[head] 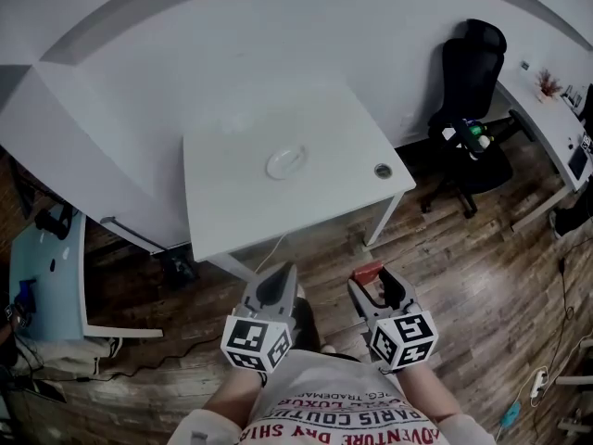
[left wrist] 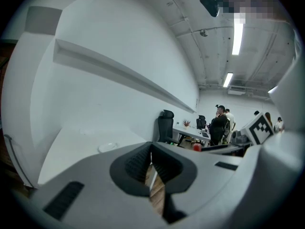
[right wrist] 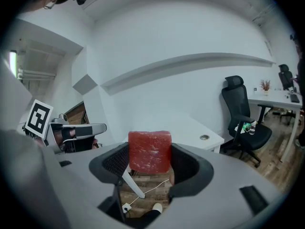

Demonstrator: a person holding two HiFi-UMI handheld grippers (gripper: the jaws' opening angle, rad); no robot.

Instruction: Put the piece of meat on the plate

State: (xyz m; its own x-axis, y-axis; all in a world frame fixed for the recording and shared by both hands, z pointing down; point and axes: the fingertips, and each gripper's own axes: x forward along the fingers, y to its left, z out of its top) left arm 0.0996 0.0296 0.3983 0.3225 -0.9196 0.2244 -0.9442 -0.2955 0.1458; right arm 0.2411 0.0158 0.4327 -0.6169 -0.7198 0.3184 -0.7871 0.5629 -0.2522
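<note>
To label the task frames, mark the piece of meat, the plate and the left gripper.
piece of meat (right wrist: 149, 151): right gripper view, centre of its red face.
plate (head: 286, 162): head view, its bare centre.
left gripper (head: 279, 283): head view, midway between its fingertips.

The left tool (head: 281, 276) and right tool (head: 371, 281) are smooth grey moulded shells with dark ribbed pads (left wrist: 137, 164) inside. Each carries a cube (head: 255, 343) of black-and-white square markers. The person wears a white T-shirt (head: 343, 399) with red lettering.
</note>
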